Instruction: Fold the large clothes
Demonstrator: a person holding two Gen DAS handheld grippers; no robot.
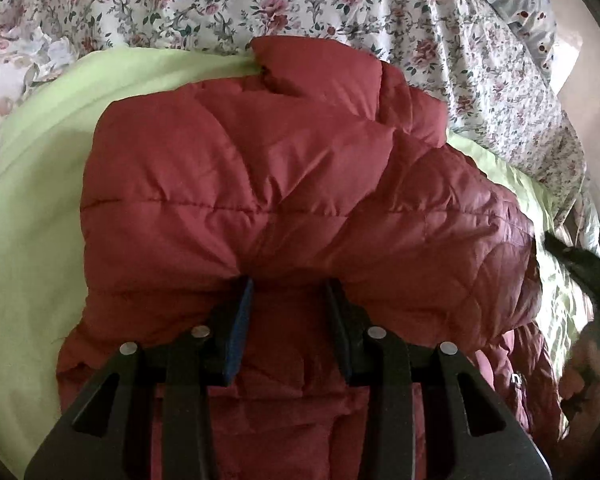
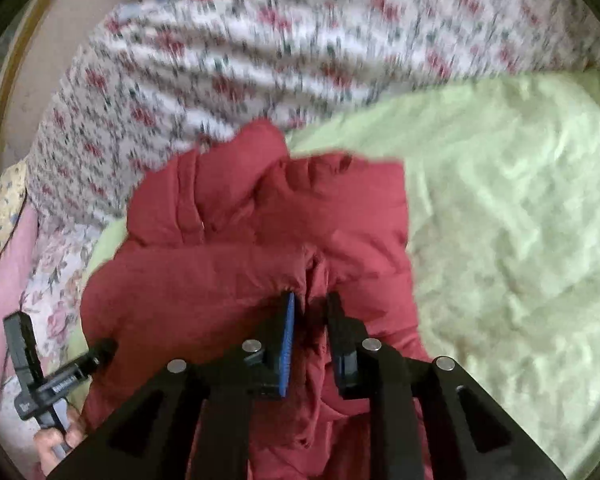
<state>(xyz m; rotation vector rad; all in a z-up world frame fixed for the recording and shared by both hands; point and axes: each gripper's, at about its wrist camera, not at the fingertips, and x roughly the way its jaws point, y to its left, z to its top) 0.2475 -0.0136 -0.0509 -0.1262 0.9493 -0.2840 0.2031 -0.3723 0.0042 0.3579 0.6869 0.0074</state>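
Note:
A padded dark red jacket [image 1: 260, 168] lies bunched on a pale green sheet [image 1: 28, 208]. My left gripper [image 1: 290, 288] is shut on a thick fold of its near edge, and the fabric bulges up over the fingertips. In the right wrist view the same jacket [image 2: 228, 240] is crumpled, with a narrow ridge of cloth standing between the fingers of my right gripper [image 2: 312, 312]. Dark gaps show beside that ridge, so the pads stand slightly apart from it. This view is motion-blurred.
A floral bedcover [image 1: 340, 8] spreads beyond the green sheet [image 2: 500, 220]. The right gripper shows as a black shape [image 1: 580, 264] at the right edge of the left wrist view. A hand on the left gripper's handle [image 2: 48, 384] sits low left in the right wrist view. A pink cloth [image 2: 4, 280] lies at the left edge.

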